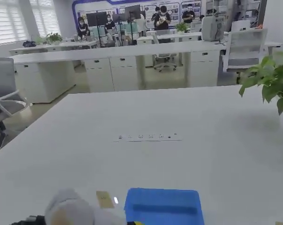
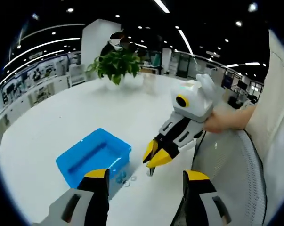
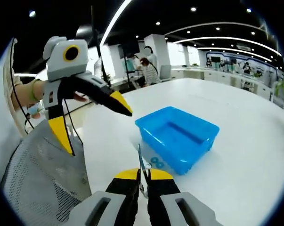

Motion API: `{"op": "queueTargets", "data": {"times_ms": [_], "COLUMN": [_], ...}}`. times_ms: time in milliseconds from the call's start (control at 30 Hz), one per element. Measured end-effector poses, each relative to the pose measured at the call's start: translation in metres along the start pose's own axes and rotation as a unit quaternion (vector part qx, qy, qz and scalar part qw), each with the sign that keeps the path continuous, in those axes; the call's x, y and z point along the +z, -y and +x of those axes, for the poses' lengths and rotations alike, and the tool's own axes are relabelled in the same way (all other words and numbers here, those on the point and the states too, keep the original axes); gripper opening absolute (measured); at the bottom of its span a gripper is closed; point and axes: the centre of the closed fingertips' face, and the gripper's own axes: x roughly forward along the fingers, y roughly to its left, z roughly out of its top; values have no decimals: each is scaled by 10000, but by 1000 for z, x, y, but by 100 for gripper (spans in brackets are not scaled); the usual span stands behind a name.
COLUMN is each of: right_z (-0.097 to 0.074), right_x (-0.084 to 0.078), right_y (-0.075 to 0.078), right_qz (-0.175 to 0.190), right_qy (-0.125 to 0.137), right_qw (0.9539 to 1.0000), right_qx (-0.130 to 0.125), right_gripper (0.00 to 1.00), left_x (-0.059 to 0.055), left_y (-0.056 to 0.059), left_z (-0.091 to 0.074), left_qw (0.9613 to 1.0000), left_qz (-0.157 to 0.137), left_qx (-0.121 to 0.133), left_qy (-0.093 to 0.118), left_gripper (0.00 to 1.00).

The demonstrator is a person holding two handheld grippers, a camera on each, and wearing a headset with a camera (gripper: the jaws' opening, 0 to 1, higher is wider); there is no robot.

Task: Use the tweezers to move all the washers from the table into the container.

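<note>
Landmark: the blue container point(image 2: 94, 157), standing on the white table point(image 2: 61, 122).

Your left gripper point(image 2: 146, 176) is on the near side of the container. Its yellow-tipped jaws are spread wide with nothing between them.

Your right gripper point(image 3: 142, 176) has its jaws closed on the tweezers point(image 3: 140, 162). The tweezer tips point toward the container's near corner.

The washers point(image 2: 126, 180) lie on the table just beside that corner, outside the container. At least three can be made out. Whether the tweezer tips touch any of them cannot be told.

From the head view, the container sits at the near edge of the table. A potted plant point(image 1: 272, 79) stands well beyond it to the right.
</note>
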Motion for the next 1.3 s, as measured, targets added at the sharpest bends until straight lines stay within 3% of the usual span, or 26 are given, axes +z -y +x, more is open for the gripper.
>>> {"op": "queueTargets", "data": {"times_ms": [133, 167, 267, 400, 433, 500, 533, 600, 633, 667, 700, 900, 967, 1100, 1200, 1300], "right_z": [-2, -2, -2, -2, -2, -3, -2, -1, -1, -2, -2, -17, -20, -27, -29, -23], "right_x": [0, 0, 0, 0, 0, -1, -1, -1, -1, -1, 0, 19, 26, 51, 70, 86], "right_y": [6, 7, 9, 11, 11, 13, 13, 13, 13, 13, 12, 15, 16, 21, 25, 35], "right_qz": [241, 354, 500, 680, 741, 854, 948, 1111, 1124, 1133, 1150, 1394, 1391, 1134, 989, 793], "right_qy": [62, 90, 142, 212, 230, 240, 268, 336, 348, 348, 369, 722, 790, 914, 1031, 1083], "right_qw": [9996, 9993, 9986, 9974, 9969, 9960, 9951, 9932, 9930, 9929, 9927, 9876, 9871, 9893, 9897, 9909], "right_qx": [-94, -108, -114, -124, -130, -116, -103, -40, -37, -36, -15, -7, -7, -65, -65, -117], "right_gripper": [1, 1, 1, 1, 1, 2, 2, 1, 1, 1, 2, 2, 2, 2, 2, 2], "left_x": [-10, -11, -12, -11, -10, -6, -2, 2, 3, 8, 9, -3, -2, -1, -4, -5], "left_y": [-10, -15, -25, -40, -45, -49, -50, -50, -50, -49, -49, -60, -63, -62, -62, -64], "left_z": [-17, -24, -37, -55, -59, -64, -66, -68, -69, -72, -73, -78, -83, -85, -85, -89], "left_qw": [9969, 9940, 9881, 9721, 9656, 9554, 9523, 9525, 9514, 9473, 9467, 9456, 9409, 9404, 9422, 9398], "left_qz": [-430, -533, -491, -653, -772, -1001, -964, -691, -678, -593, -577, -784, -659, -666, -709, -723], "left_qx": [555, 823, 1267, 1919, 2070, 2226, 2271, 2326, 2355, 2385, 2383, 2513, 2693, 2686, 2637, 2708], "left_qy": [359, 491, 726, 1184, 1370, 1663, 1793, 1839, 1866, 2053, 2090, 1912, 1943, 1978, 1943, 1955], "left_gripper": [72, 75, 83, 86, 87, 88, 89, 91, 91, 91, 91, 87, 89, 90, 90, 90]}}
